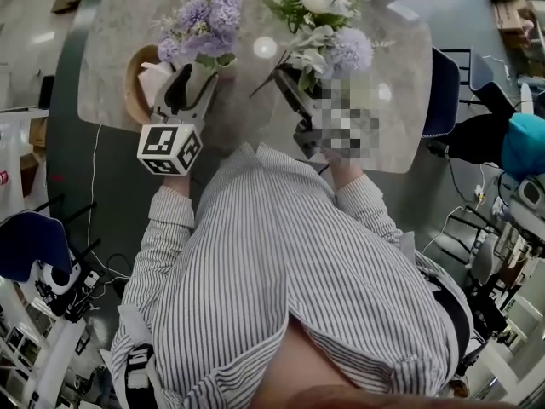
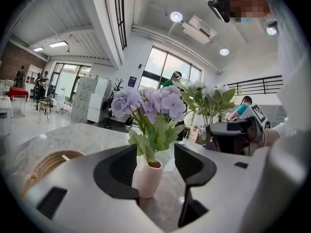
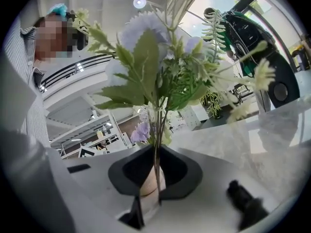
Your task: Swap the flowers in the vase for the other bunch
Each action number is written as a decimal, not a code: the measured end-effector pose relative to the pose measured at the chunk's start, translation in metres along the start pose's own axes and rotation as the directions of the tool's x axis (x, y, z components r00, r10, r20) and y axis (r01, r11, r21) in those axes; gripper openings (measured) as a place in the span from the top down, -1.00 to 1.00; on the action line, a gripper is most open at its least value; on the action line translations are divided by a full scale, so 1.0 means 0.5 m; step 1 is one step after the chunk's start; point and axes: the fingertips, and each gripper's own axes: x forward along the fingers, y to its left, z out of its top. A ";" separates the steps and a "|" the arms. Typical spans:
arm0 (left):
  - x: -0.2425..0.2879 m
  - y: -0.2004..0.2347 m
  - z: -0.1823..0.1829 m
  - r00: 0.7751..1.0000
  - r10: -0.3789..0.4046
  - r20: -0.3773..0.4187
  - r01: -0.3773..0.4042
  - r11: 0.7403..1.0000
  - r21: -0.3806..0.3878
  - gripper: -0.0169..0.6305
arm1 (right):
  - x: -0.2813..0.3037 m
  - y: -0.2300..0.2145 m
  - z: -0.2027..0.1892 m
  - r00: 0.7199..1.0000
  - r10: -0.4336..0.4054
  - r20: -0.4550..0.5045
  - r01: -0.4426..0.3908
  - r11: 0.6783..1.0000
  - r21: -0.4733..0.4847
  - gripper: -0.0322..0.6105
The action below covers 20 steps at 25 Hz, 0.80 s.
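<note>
Vase (image 2: 148,178) of purple flowers (image 2: 150,103) stands mid-frame between left gripper's (image 1: 192,88) open jaws; right gripper (image 3: 156,171) pinches mixed bunch's (image 3: 150,72) stems

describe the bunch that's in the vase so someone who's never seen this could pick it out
On the marble table, find the small pink vase just ahead of the open left gripper. Its lilac bunch is all one colour over broad green leaves, unlike the mixed bunch in the right gripper, with white blooms and ferny sprigs.
</note>
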 end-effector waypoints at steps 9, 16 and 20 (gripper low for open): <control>-0.047 -0.024 0.018 1.000 -0.022 0.016 0.022 0.999 -0.029 0.31 | 0.013 0.025 0.010 0.997 0.050 0.058 -0.052 0.998 0.029 0.77; -0.055 -0.075 0.038 0.997 -0.059 0.057 0.058 0.998 0.012 0.63 | -0.007 0.025 0.016 0.997 0.053 0.052 -0.055 0.998 0.029 0.77; -0.062 -0.085 0.048 0.995 -0.063 0.081 0.064 0.998 0.001 0.75 | -0.007 0.031 0.014 0.998 0.048 0.041 -0.050 0.998 0.041 0.77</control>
